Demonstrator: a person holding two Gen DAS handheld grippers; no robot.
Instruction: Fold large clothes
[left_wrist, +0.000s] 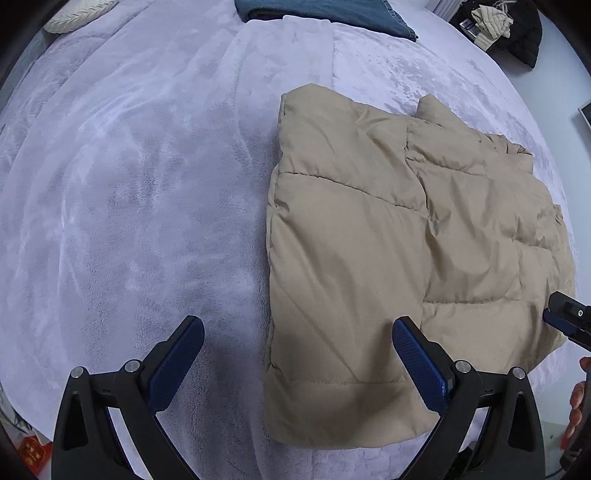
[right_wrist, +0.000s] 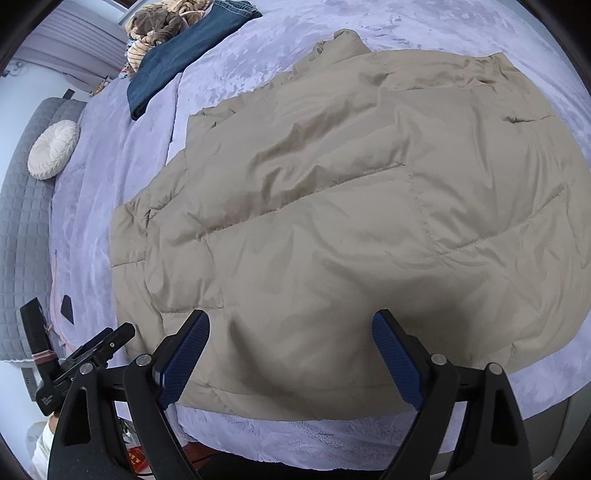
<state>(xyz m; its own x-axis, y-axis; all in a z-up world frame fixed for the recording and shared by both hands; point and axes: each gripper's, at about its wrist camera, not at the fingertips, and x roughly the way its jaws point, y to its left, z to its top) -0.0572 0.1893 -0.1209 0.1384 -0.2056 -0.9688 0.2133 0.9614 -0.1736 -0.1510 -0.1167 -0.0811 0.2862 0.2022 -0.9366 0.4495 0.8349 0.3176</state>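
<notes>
While both grippers hang over a bed covered in a pale lilac blanket (left_wrist: 129, 192), a tan padded jacket (right_wrist: 351, 221) lies spread flat on it, already folded in at the sides into a rough rectangle, with its near hem close to the bed's near edge. From the left wrist view, the left gripper (left_wrist: 297, 354) stands wide apart with nothing between its blue pads; its right finger sits over the jacket's near left corner at about five o'clock, and its left finger hangs over bare blanket at seven o'clock. From the right wrist view, the right gripper (right_wrist: 291, 350) is also spread wide and empty, poised just above the jacket's near hem at six o'clock. Whether either gripper's fingertips touch the cloth is hard to tell through the fisheye bend. A folded dark blue garment (right_wrist: 184, 51) lies far up the bed at eleven o'clock, and a round cream cushion (right_wrist: 53, 149) rests near the grey headboard (right_wrist: 22, 236) at nine o'clock. The step in hand looks like reaching for the near hem, one gripper per corner. Next, each would need to close on a corner through the thick padding, then lift and carry the hem toward the collar at twelve o'clock, keeping both sides level so the bulky fill does not slide.
</notes>
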